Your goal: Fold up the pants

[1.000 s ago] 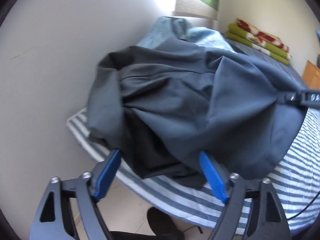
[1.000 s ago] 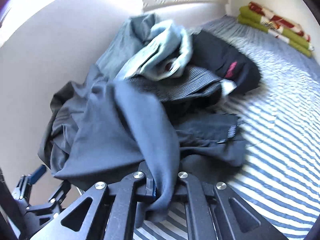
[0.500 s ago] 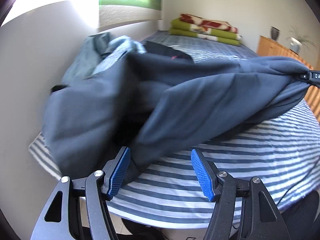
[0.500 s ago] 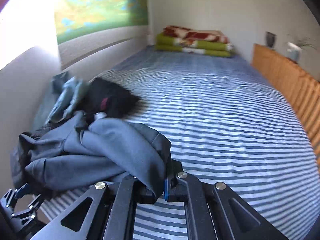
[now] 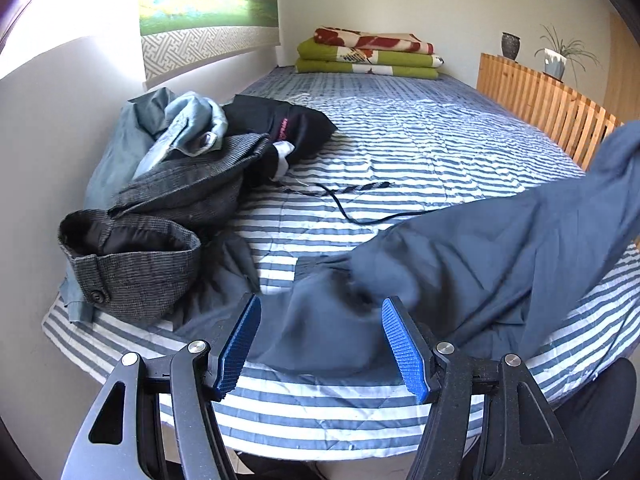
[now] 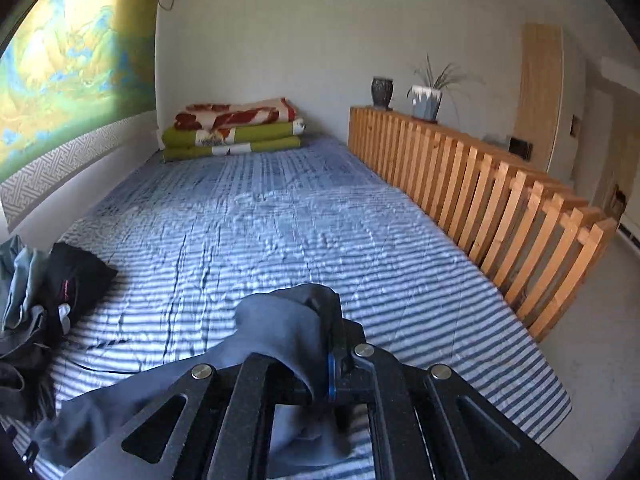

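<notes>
**Pants dragged clear of the pile and out across the bed**

The right hand-held gripper (image 6: 330,364) is pressed together on a bunched fold of the dark blue-grey pants (image 6: 280,332), the cloth rising in a hump over its fingers. A second ago it clamped the same cloth right against the heap of clothes at the wall; now its view looks out over open striped bed (image 6: 320,240) toward the wooden slat rail (image 6: 480,200). The left hand-held gripper (image 5: 320,344) has just been closing a little and now stands spread, its 2 blue pads (image 5: 240,340) either side of the near edge of the pants (image 5: 460,256) without pressing on it; it holds nothing that I can see.

The pants, which earlier hung draped over the pile, now trail from the near edge of the bed up and off to the right, 1 end lifted. The grey tweed garment (image 5: 160,220) and the other clothes lie uncovered at the left.

I judge the garment is separated but still rumpled, so spreading it flat comes before any fold.
</notes>
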{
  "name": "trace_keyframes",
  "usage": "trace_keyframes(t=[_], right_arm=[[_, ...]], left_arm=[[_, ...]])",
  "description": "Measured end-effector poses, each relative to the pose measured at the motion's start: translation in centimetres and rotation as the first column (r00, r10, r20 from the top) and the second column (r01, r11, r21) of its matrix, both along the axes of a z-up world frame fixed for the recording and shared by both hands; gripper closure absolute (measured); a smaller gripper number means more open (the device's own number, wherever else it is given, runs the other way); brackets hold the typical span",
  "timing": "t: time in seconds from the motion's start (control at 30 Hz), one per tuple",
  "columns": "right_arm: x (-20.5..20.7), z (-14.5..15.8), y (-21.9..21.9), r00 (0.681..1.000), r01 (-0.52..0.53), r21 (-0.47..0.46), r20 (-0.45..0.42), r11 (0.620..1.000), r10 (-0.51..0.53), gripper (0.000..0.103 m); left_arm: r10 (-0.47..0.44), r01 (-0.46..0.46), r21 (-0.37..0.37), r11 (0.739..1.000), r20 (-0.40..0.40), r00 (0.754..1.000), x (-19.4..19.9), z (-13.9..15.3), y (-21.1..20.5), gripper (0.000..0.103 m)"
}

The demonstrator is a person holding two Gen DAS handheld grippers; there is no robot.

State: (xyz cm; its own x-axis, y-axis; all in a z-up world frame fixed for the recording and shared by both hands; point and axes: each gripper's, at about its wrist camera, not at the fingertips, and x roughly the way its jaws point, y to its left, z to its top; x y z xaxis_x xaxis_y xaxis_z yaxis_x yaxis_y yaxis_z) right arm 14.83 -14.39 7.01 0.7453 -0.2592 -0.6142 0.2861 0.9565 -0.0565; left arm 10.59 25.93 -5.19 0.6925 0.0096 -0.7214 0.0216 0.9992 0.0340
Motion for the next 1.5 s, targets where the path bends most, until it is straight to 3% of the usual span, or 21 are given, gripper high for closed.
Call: trace_keyframes(t=[0.13,0.23,0.3,0.4,0.5,0.67,0.77,0.8,0.83,0.87,0.9,0.93,0.97,1.07,1.17,1.23,1.33,1.43,1.5], right_arm=[[-0.6,-2.5,1.0,0.993,-0.092,0.008,-0.072,0.996,0.092,0.099],[-1.3,-4.6,2.3,0.978,-0.160,0.081,-0.124,0.984,0.170,0.099],[-1.4,-6.2,3.3,0.961,-0.202,0.111,-0.168,0.973,0.219,0.099],[-1.3,-8.5,4.5,0.912,-0.274,0.179,-0.262,0.945,0.315,0.095],[-2.0,-10.2,3.7,0.874,-0.281,0.261,-0.328,0.924,0.358,0.088],[-5.5,-9.3,-1.3,0.899,-0.221,0.338,-0.294,0.915,0.325,0.068],[-7.4,-8.5,-4.4,0.919,-0.176,0.347,-0.278,0.921,0.281,0.064],[-7.8,-8.3,-5.3,0.926,-0.158,0.343,-0.274,0.926,0.260,0.064],[-8.0,-8.0,-6.2,0.933,-0.140,0.339,-0.271,0.930,0.239,0.064],[-8.2,-7.7,-7.2,0.941,-0.116,0.331,-0.264,0.937,0.210,0.063],[-8.4,-7.6,-7.9,0.947,-0.101,0.325,-0.260,0.940,0.191,0.063],[-8.5,-7.4,-8.6,0.952,-0.084,0.321,-0.255,0.943,0.171,0.063],[-8.4,-7.4,-9.3,0.955,-0.068,0.322,-0.253,0.944,0.155,0.063],[-8.1,-7.6,-11.0,0.963,-0.037,0.344,-0.239,0.938,0.125,0.063],[-7.5,-7.6,-11.8,0.966,-0.035,0.372,-0.224,0.928,0.126,0.062],[-7.6,-7.4,-11.7,0.963,-0.066,0.401,-0.214,0.914,0.164,0.062],[-7.8,-7.1,-11.1,0.956,-0.122,0.394,-0.199,0.911,0.214,0.057],[-7.7,-6.6,-9.9,0.950,-0.183,0.381,-0.169,0.906,0.262,0.055],[-7.0,-6.6,-9.5,0.953,-0.184,0.355,-0.165,0.916,0.256,0.049]], left_arm=[[-0.030,0.030,-0.010,0.999,-0.026,0.999,0.9,-0.4,-0.7,0.035],[-0.102,0.101,-0.023,0.995,-0.057,0.993,2.0,-0.6,-2.5,0.015],[-0.181,0.180,-0.029,0.983,-0.056,0.982,2.9,-0.4,-4.9,0.012],[-0.248,0.248,-0.009,0.969,-0.054,0.967,4.2,-0.6,-8.5,0.012],[-0.361,0.356,-0.063,0.932,-0.081,0.929,6.0,-1.5,-13.1,0.012],[-0.487,0.477,-0.105,0.872,-0.111,0.866,8.9,-3.1,-20.7,0.012],[-0.515,0.512,-0.058,0.857,-0.124,0.848,10.9,-4.5,-25.2,0.012],[-0.524,0.522,-0.048,0.851,-0.130,0.842,11.4,-4.9,-26.5,0.014],[-0.538,0.538,-0.043,0.842,-0.137,0.832,12.1,-5.5,-27.8,0.023],[-0.549,0.550,-0.038,0.834,-0.149,0.822,12.7,-6.1,-28.9,0.039],[-0.549,0.552,-0.027,0.833,-0.162,0.820,13.2,-6.6,-29.6,0.047],[-0.535,0.540,-0.013,0.841,-0.166,0.829,13.8,-7.0,-30.0,0.064],[-0.525,0.528,-0.024,0.849,-0.156,0.837,14.2,-7.2,-29.9,0.075],[-0.514,0.497,-0.136,0.857,-0.155,0.844,15.2,-6.7,-28.1,0.091],[-0.502,0.469,-0.220,0.855,-0.130,0.855,14.6,-4.6,-24.2,0.099],[-0.487,0.461,-0.203,0.864,-0.103,0.867,13.4,-3.2,-20.9,0.099],[-0.422,0.408,-0.149,0.901,-0.084,0.902,11.3,-1.6,-14.6,0.100],[-0.299,0.294,-0.068,0.954,-0.102,0.949,9.3,-1.6,-7.6,0.102],[-0.165,0.172,0.041,0.984,-0.147,0.975,8.0,-2.9,-2.4,0.103]])
